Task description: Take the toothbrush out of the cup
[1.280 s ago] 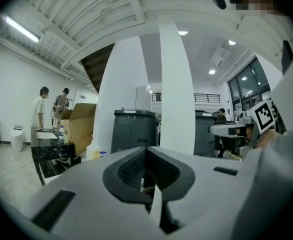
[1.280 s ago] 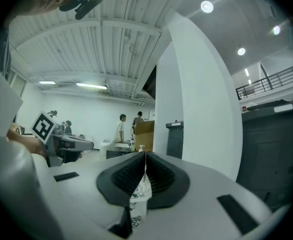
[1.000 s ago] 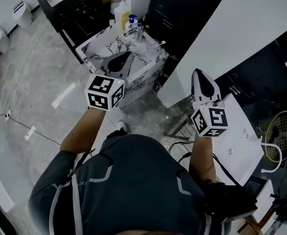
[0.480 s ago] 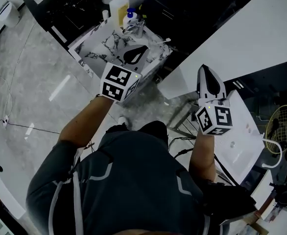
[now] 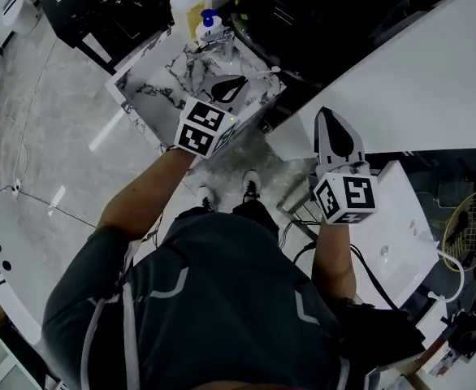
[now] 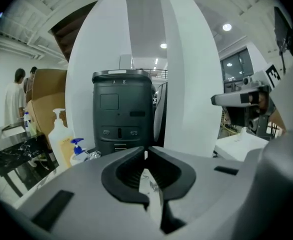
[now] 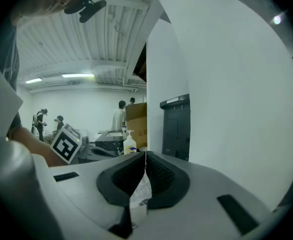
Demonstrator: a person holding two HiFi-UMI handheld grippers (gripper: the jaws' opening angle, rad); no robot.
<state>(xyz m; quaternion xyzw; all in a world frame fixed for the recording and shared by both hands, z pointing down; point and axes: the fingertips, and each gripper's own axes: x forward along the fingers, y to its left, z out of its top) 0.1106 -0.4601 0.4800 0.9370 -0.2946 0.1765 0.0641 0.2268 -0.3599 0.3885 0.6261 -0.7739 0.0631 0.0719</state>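
Observation:
In the head view my left gripper hangs over the marble basin, pointing at the chrome tap. Its jaws are opening, a thin slit shows between the tips and nothing is in it. A thin white stick, perhaps the toothbrush, lies by the basin's right rim. I cannot make out a cup. My right gripper hovers to the right of the basin, beside the white counter. Its jaws are shut and empty.
A blue-pump bottle and a white pump bottle stand behind the tap. A black cabinet rises beyond the basin. A white side table stands at the right. People stand far off.
Both grippers have moved forward and down toward the marble basin. The left one now hangs over it instead of short of its front edge. The left jaws have parted slightly.

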